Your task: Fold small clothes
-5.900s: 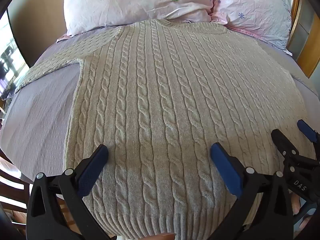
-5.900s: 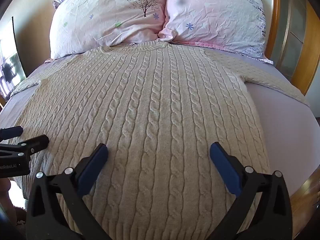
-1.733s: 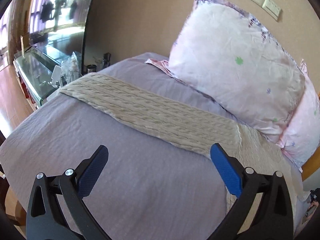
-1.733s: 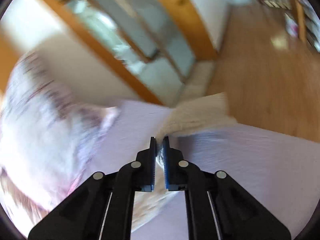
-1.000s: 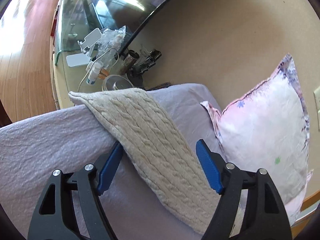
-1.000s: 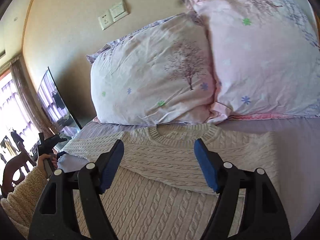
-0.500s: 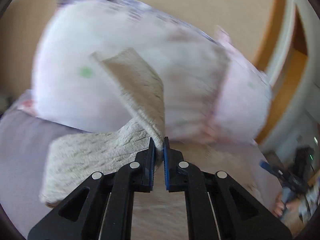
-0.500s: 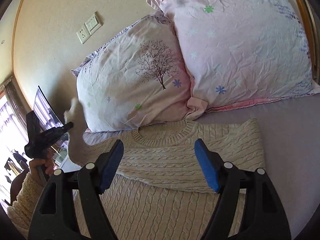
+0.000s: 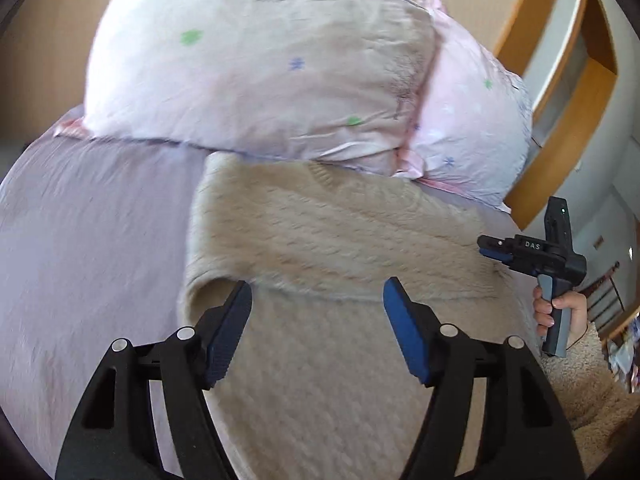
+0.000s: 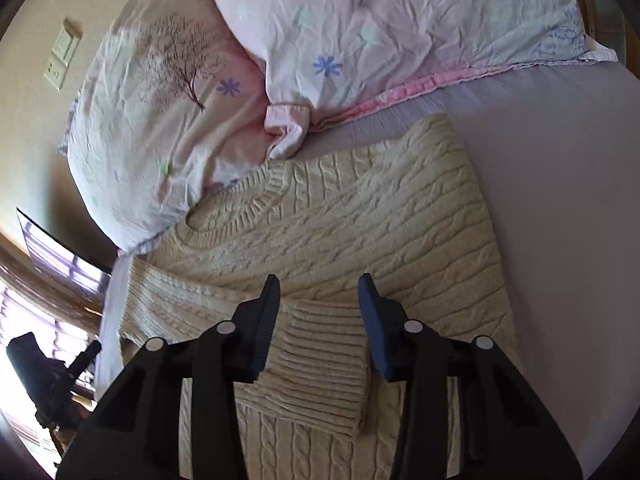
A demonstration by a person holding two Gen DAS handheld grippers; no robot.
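A cream cable-knit sweater lies flat on a lilac bed sheet, neck toward the pillows. Both sleeves are folded in across the chest; a ribbed cuff lies on top in the right wrist view. My left gripper is open and empty just above the folded left sleeve. My right gripper is open and empty, its jaws either side of the cuff. The right gripper also shows in the left wrist view, held in a hand at the sweater's right edge. The sweater fills the right wrist view.
Two pale pink pillows lie against the headboard behind the sweater's collar. A wooden bed frame runs along the right. Bare sheet lies to the right of the sweater. A wall socket is at upper left.
My left gripper carried the left sleeve over the chest, let it go and opened. My right gripper dropped lower and closer over the folded cuff.
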